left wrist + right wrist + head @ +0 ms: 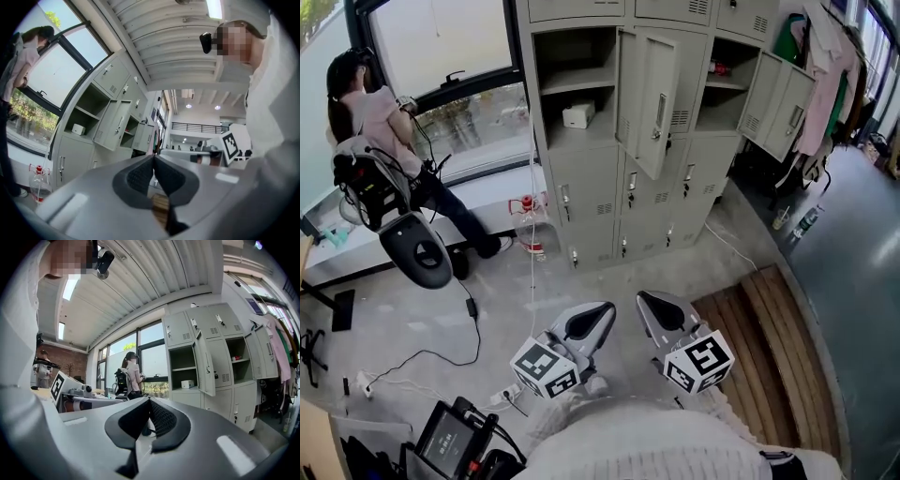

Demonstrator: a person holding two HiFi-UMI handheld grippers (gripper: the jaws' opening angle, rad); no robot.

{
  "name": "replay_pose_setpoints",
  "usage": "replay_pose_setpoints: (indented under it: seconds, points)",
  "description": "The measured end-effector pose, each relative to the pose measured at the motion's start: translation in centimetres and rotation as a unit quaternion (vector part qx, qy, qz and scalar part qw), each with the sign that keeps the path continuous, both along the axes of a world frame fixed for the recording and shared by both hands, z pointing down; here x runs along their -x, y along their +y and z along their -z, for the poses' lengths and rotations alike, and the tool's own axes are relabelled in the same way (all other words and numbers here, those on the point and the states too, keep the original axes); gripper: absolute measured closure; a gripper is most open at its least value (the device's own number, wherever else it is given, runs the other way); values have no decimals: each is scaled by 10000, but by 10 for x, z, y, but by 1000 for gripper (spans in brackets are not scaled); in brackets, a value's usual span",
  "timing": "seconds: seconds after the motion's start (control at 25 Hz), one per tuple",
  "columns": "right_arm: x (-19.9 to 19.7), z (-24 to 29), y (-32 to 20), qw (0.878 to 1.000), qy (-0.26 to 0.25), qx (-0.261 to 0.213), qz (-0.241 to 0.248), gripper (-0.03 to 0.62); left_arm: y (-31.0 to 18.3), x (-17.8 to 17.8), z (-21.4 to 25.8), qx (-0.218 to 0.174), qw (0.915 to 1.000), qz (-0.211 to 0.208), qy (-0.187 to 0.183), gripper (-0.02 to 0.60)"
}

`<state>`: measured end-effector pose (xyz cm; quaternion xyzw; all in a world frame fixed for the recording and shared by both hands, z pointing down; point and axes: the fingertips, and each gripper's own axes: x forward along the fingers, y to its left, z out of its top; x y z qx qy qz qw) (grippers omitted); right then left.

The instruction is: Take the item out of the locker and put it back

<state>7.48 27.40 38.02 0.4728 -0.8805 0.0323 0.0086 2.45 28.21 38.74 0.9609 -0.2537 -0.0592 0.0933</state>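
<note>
Item: small white box [578, 115], on the shelf of the open locker [581, 187], upper centre of frame, long side across the opening.
Relation: well apart, up-frame of both claws; the left is slightly nearer.
Left claw [592, 317]: clenched, empty.
Right claw [654, 307]: clenched, empty.

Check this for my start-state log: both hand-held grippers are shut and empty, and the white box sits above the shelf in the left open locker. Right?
Not quite: the white box sits below the shelf, not above it, in the left open locker; the head view shows this. The rest stands.
</note>
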Motion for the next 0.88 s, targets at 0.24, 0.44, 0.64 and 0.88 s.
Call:
replay_pose_setpoints:
  seconds: [0.24,0.44,0.64,0.88]
  points:
    - [11,-10,-58,9996,47,202,-166,595,-56,11,-11,127,9999,-44,49,574]
    - [14,-18,-110,9992,121,347,-169,595,-105,24,-21,331,9993,101,113,574]
    - [26,-22,-179,9995,87,273,-105,595,-166,37,-25,276,9992,275,56,574]
    - [21,-11,-273,9999,84,108,-94,595,-259,38,-14,143,9988,467,66,573]
